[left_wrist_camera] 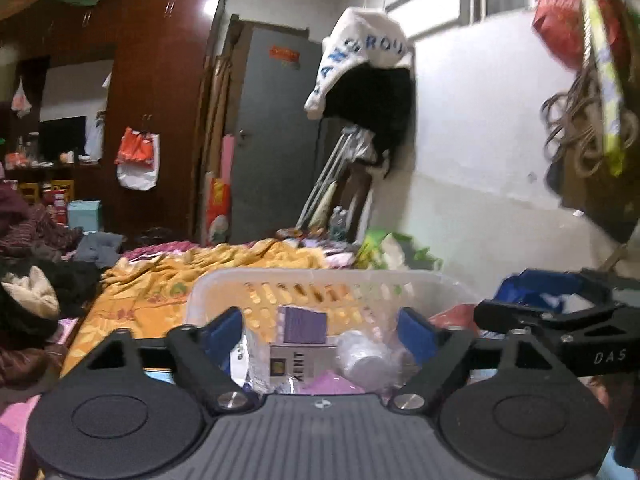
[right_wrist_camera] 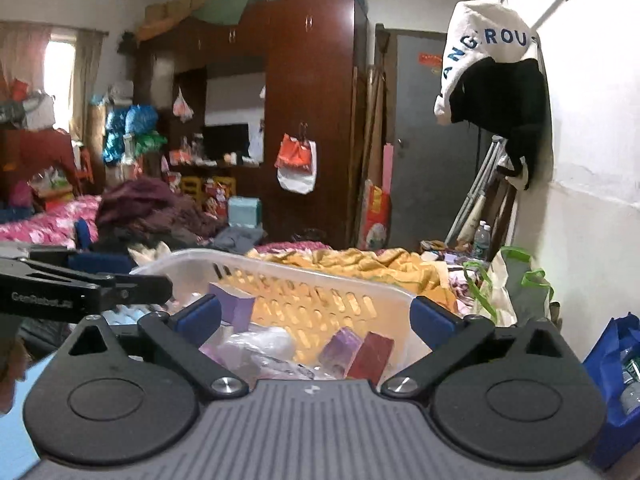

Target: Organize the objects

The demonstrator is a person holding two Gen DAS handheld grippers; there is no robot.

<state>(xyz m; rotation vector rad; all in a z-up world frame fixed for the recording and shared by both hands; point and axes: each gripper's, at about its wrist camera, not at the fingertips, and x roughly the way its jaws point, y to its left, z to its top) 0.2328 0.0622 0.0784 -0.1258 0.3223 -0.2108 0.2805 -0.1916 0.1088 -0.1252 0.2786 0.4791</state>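
Ahead of both grippers sits the basket (left_wrist_camera: 332, 280), filled with small boxes. Left gripper (left_wrist_camera: 320, 330) spreads wide, empty; right gripper (right_wrist_camera: 316, 316) likewise. Judging the sorting nearly done, lift clear without snagging its rim.

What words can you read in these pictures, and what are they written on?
"ANGROU": blue letters on the white cloth hanging by the wall; its start is folded away.
"KENT": on the white box in the plastic basket, turned sideways.
"DAS": on the right gripper's black arm, seen from the left wrist camera.
Grey lettering on the left gripper's arm: too blurred to read.
Red sign on the grey door: too blurred.
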